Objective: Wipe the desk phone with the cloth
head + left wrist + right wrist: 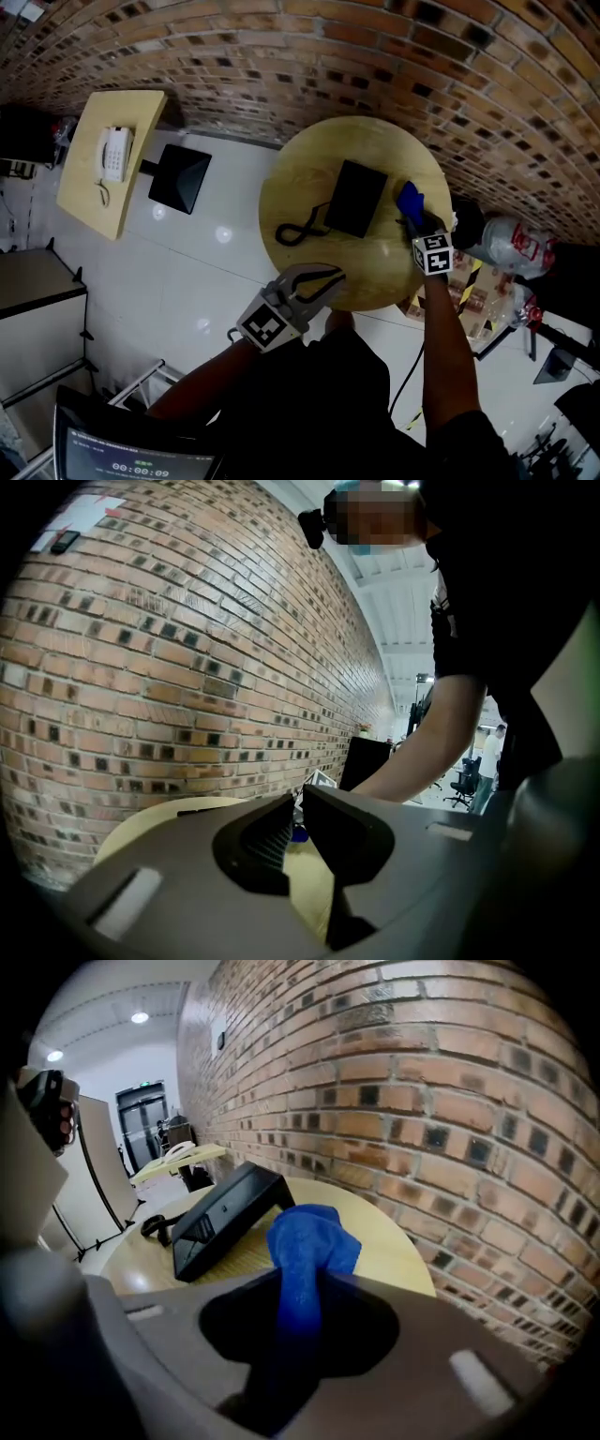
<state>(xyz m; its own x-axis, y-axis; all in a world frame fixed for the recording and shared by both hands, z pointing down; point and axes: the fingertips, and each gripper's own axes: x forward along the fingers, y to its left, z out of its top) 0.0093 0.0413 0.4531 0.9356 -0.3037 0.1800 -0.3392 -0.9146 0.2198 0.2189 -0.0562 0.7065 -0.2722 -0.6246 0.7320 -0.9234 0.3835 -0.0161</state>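
Two grippers: we carry one in each hand, both at the round table [305,178].
Left gripper [323,278]: nearest us, at the table's near edge, apart from the phone. Its fingers stand narrow with nothing between them. We judge it waits to steady the phone.
Right gripper [300,1283]: its fingers are clamped on the blue cloth [309,1237]. A wad bunches beyond the tips, likely the wiping face.
Desk phone [356,199]: black, mid-table, just beside the cloth. We see no contact yet.
Cord [298,231]: looped on the phone's left, away from the cloth's side.
Brick wall [375,56]: beyond the table.
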